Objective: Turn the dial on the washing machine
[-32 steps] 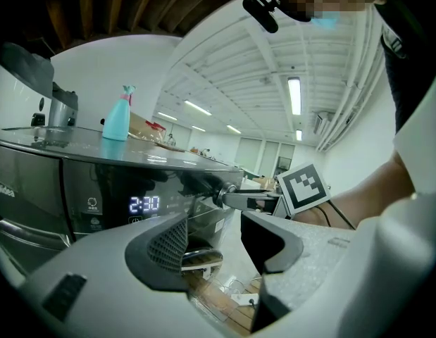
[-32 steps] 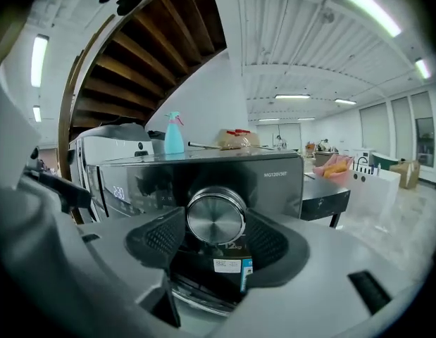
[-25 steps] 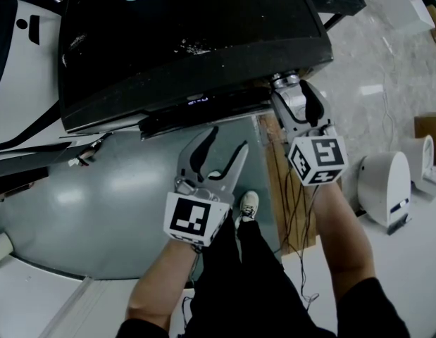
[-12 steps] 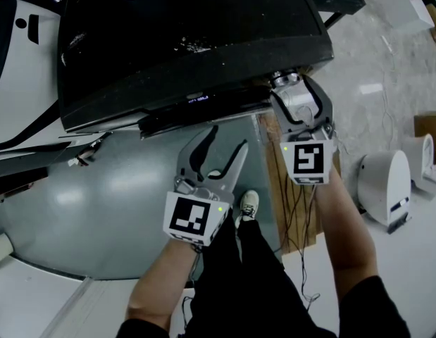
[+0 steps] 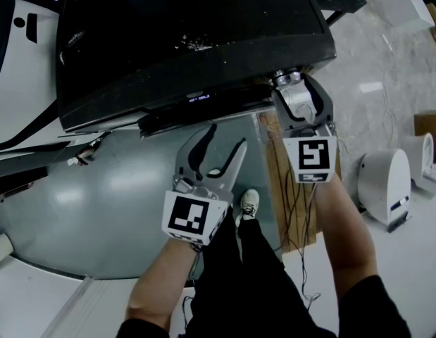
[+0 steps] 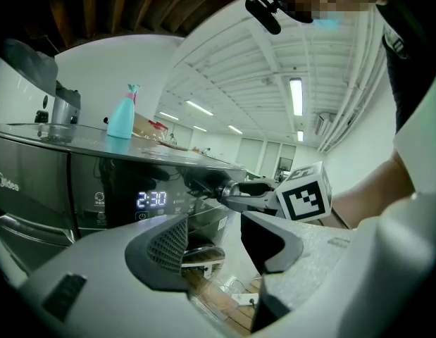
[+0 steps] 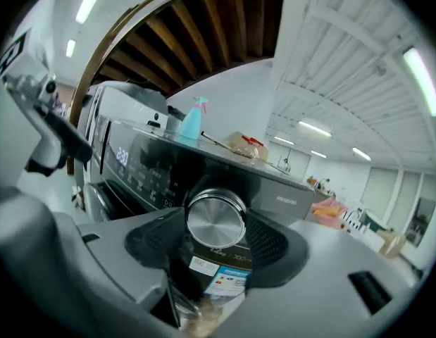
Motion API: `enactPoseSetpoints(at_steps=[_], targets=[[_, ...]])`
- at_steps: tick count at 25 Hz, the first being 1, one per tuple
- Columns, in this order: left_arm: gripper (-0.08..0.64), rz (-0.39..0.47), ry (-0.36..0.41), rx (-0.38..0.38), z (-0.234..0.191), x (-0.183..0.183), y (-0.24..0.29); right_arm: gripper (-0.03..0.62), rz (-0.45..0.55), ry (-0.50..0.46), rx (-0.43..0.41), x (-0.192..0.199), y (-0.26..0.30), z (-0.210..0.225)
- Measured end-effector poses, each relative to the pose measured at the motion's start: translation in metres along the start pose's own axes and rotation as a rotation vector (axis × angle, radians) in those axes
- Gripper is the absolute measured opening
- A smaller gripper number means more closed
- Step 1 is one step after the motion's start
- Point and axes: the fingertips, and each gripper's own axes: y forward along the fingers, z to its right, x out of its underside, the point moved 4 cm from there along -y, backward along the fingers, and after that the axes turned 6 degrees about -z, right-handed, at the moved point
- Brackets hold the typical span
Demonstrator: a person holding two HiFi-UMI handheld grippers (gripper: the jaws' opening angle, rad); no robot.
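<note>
The dial (image 7: pixel 216 218), a short round knob with a brushed-metal face, sits at the right end of the washing machine (image 5: pixel 189 41)'s glossy dark control panel, its axis pointing straight out of the front. The right gripper (image 7: pixel 216 241)'s jaws have just been closing and now clasp its rim. The left gripper (image 5: pixel 227 138) hangs spread and empty before the grey door (image 5: pixel 112 189). The floor (image 5: pixel 394 69) is pale and marbled.

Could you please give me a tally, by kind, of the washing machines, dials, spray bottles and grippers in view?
washing machine: 1
dial: 1
spray bottle: 1
grippers: 2, the left gripper, open and empty, and the right gripper, whose jaws have just been closing on the dial
Total: 5
</note>
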Motion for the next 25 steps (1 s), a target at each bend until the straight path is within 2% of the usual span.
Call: enactPoseSetpoints(at_steps=[3, 5, 17, 22, 25], targets=[[0.219, 0.001, -0.001, -0.003, -0.001, 0.0, 0.0, 0.27, 0.053, 0.17, -0.075, 0.001, 0.002, 0.006], [0.219, 0.002, 0.002, -0.003, -0.001, -0.001, 0.0, 0.27, 0.061, 0.227, -0.092, 0.002, 0.002, 0.009], [0.219, 0.011, 0.013, -0.012, 0.006, -0.008, -0.006, 0.278, 0.055, 0.235, -0.104, -0.003, -0.007, 0.008], [0.219, 0.026, 0.034, -0.021, 0.016, -0.02, -0.015, 0.266, 0.093, 0.202, -0.128, -0.018, -0.025, 0.007], [0.219, 0.038, 0.044, -0.029, 0.025, -0.028, -0.025, 0.249, 0.107, 0.216, -0.153, -0.031, -0.043, 0.005]])
